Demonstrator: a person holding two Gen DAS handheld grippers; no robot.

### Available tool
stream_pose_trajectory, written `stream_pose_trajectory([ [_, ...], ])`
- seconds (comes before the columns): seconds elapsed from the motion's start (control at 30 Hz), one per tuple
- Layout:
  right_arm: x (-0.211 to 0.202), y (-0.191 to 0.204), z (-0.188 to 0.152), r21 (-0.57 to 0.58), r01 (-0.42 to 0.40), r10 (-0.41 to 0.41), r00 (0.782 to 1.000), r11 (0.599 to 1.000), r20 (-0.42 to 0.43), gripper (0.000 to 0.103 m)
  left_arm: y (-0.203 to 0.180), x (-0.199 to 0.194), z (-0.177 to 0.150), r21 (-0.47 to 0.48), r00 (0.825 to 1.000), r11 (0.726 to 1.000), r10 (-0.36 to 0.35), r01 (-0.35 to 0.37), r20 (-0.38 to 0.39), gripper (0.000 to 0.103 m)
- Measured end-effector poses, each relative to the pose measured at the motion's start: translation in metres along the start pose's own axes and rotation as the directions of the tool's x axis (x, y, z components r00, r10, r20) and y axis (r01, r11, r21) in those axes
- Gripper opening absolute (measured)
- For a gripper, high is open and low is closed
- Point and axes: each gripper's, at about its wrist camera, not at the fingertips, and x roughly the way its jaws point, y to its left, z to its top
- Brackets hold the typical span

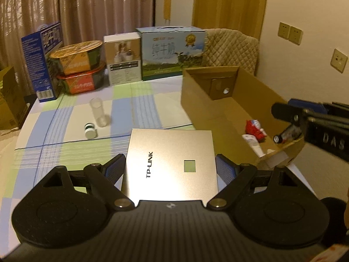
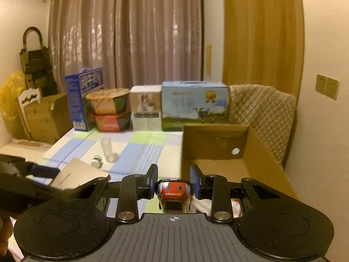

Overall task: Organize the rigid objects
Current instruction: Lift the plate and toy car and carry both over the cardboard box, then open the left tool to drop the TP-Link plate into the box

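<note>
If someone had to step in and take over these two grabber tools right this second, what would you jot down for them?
Left gripper: clamped on the flat silver TP-LINK box, lifted.
Right gripper: shut on a small red toy car, beside the open brown cardboard box.
Done: a red-and-white toy and white tube lie in the cardboard box.
Left: both held items, plus the clear plastic tube and small white-capped jar on the checked tablecloth.

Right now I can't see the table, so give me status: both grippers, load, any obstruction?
Left gripper shut on TP-LINK box. Right gripper shut on toy car. Cardboard box ahead, open. No obstruction seen.
</note>
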Motion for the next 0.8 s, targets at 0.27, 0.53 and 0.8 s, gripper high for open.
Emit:
stream_pose_trajectory([
  [0.27,0.002,-0.064,0.025,0.078,0.029,-0.028,1.000,0.997,-0.005,0.029,-0.040,0.010,0.015,0.049,0.997,0.996,-0.076,0.076,-0.006,0.085],
  [0.53,0.018,-0.126,0.030,0.150,0.068,-0.062,0.997,0.986,-0.046,0.029,-0.083,0.037,0.035,0.078,0.987,0.984,-0.160,0.161,-0.022,0.085],
  [0.8,0.035,-0.151,0.020,0.207,0.080,-0.065,0.995,0.975,-0.078,0.029,-0.111,0.072,0.047,0.107,0.977,0.972,-0.206,0.211,-0.056,0.086],
])
